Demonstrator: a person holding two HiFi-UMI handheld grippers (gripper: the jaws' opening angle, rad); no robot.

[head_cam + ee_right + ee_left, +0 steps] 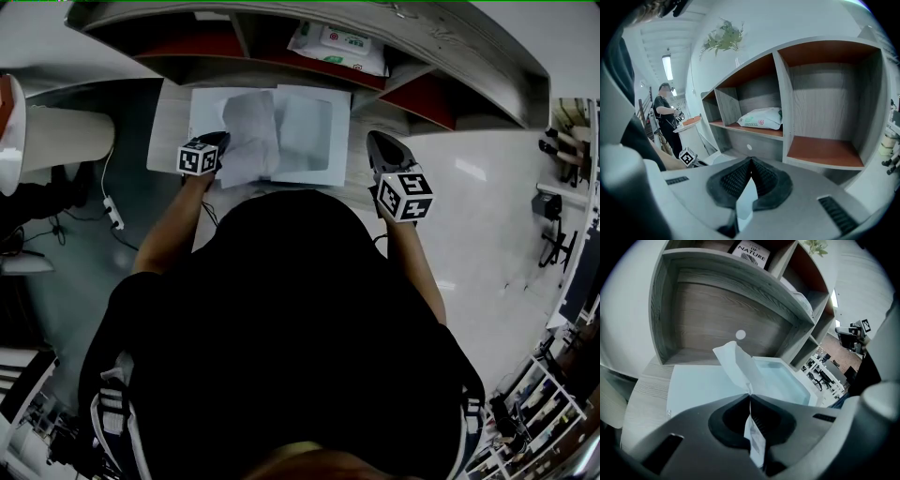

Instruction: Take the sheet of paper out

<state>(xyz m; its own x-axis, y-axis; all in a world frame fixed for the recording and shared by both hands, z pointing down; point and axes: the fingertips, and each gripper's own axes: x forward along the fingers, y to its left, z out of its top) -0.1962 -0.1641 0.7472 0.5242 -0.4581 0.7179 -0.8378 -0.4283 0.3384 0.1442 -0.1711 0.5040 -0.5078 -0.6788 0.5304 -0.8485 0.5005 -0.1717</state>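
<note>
On the wooden table a flat white box lies open, seen as a pale blue shallow tray in the left gripper view. A thin white sheet of paper rises out of it, creased and bent upward. My left gripper is shut on one edge of this sheet, and a strip of it hangs down between the pads. In the head view the left gripper sits at the sheet's left side. My right gripper hovers to the right of the box, its jaws shut with nothing in them.
A grey shelf unit with red-brown cubbies stands behind the table; a white pack of wipes lies in one cubby. A book stands on an upper shelf. A white cylinder is at the left. A person stands far off.
</note>
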